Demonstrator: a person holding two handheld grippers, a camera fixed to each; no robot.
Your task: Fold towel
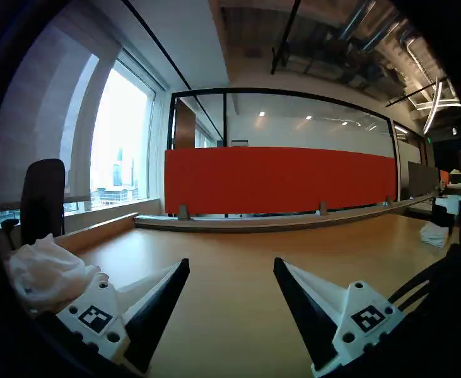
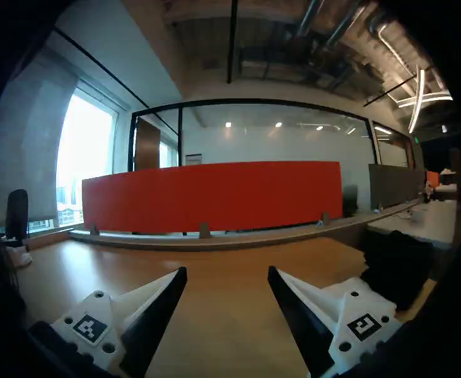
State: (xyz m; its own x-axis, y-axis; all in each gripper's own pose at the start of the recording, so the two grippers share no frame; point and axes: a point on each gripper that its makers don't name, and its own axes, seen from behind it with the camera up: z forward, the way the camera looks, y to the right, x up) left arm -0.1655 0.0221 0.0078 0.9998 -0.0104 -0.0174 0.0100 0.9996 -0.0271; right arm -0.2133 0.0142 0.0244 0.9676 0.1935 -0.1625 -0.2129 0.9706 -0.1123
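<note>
Jaws: gaping wide on both tools, clamping nothing. Looking along the left gripper, meeting two wedge-shaped fingers, with matte black inner faces on white plastic shells, each wearing a square printed marker. Hanging over a smooth, honey-coloured wooden table. Finding the towel, white and crumpled into a soft heap, lying just beside the left finger's shell at the table's left edge. Repeating the same wedge shapes on the right gripper, above glossy wood. Facing a long, flat red divider panel beyond the table. Catching a rounded black chair back near the bright window, and another white cloth far right.
</note>
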